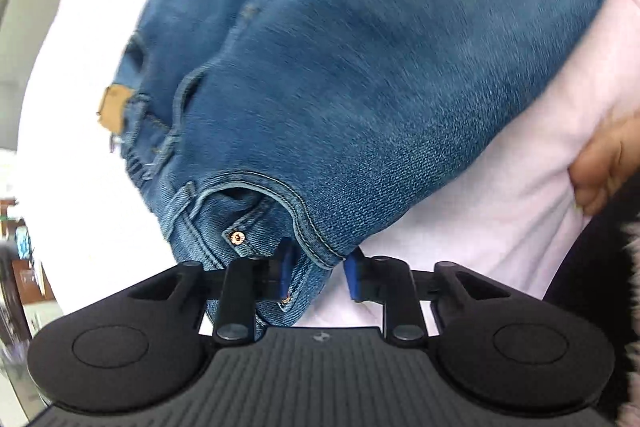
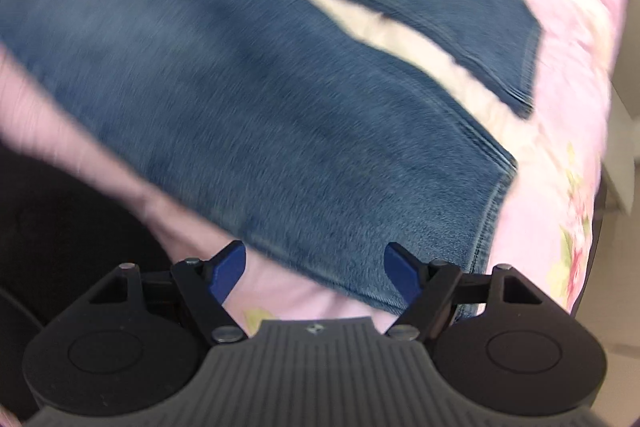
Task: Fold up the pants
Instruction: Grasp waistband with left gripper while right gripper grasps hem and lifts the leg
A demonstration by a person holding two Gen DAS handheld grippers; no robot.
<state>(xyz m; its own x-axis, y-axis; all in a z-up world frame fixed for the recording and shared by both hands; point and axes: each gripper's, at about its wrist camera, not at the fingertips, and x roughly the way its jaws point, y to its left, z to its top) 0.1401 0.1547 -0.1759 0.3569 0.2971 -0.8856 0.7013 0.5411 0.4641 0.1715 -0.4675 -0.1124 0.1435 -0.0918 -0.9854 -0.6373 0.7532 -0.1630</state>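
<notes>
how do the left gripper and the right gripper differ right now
The left gripper has its fingers drawn in on the jeans at the waist corner by the pocket. The right gripper has its fingers spread wide over the edge of a leg near the hem, not gripping. Both have blue fingers and black bodies.

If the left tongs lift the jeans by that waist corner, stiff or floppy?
Likely floppy: the jeans lie draped flat on the pink sheet, legs splayed. Probably heavyish, thick seamed denim. Left tongs straddle the pocket corner; it shouldn't slip.
</notes>
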